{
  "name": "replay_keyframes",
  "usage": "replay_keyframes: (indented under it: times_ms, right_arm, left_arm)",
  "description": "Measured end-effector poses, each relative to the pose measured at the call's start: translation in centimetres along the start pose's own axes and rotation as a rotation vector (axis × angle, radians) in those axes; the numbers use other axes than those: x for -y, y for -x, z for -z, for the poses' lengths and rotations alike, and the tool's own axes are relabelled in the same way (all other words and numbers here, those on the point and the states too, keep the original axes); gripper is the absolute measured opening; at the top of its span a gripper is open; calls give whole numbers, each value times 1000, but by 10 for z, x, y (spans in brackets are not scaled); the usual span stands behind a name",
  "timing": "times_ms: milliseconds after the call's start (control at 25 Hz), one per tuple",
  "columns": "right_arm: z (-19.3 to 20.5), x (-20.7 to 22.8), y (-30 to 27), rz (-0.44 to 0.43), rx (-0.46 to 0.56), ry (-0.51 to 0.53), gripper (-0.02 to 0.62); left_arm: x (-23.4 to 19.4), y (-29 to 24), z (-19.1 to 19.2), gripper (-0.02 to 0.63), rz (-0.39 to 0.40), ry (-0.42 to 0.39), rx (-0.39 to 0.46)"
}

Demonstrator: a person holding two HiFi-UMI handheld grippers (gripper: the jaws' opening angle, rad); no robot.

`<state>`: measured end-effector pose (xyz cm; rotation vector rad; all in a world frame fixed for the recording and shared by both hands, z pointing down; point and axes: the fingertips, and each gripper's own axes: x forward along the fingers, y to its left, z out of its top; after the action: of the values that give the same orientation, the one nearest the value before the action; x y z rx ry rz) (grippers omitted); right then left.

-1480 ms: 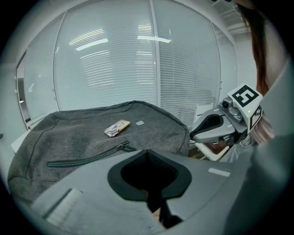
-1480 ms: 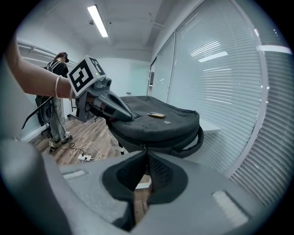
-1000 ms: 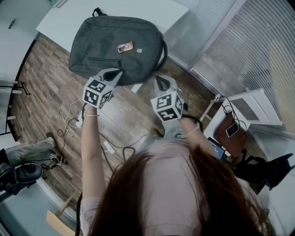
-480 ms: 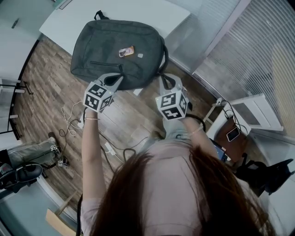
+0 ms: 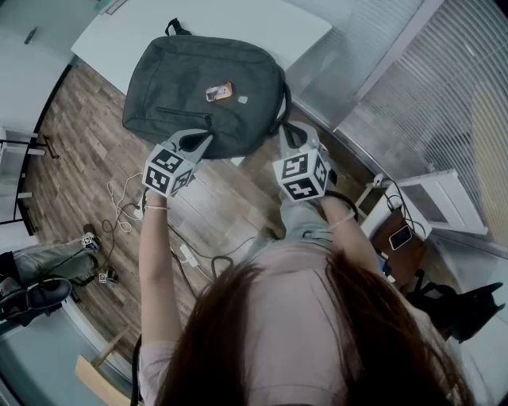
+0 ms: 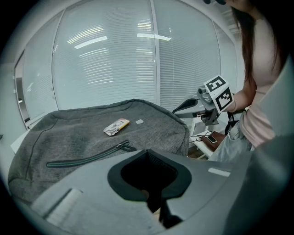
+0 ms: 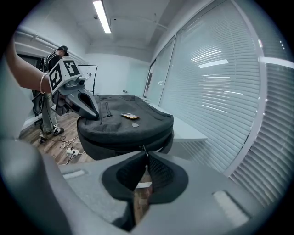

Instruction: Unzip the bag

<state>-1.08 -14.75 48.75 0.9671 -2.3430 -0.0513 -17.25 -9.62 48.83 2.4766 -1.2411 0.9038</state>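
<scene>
The grey bag (image 5: 202,87) lies flat on a white table (image 5: 266,24), its near edge overhanging toward the person. The left gripper (image 5: 203,138) has its tips at that near edge, left of the bag's middle. Its jaws are pressed together, and I see nothing between them. It seems to be steadying the bag.

The right gripper (image 5: 286,128) is at the bag's near right corner, jaws nearly together, pinching the zip pull (image 7: 144,147) of the main zip that runs along the bag's side.

The job looks barely begun. The bag's mouth is not gaping, and I cannot tell how much of that side seam has parted behind the pull. The front pocket zip (image 6: 85,158) on the bag's top face is fully closed. Most of the main zip's run appears still to be pulled.
</scene>
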Motion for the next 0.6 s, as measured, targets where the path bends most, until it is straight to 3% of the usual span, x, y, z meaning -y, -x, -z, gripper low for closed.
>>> replay_keyframes:
  times_ms: [600]
  right_arm:
    - [-12,36,-22,-5,25,50,18]
  left_arm:
    - [-2,-4,1,9,24,25,-49]
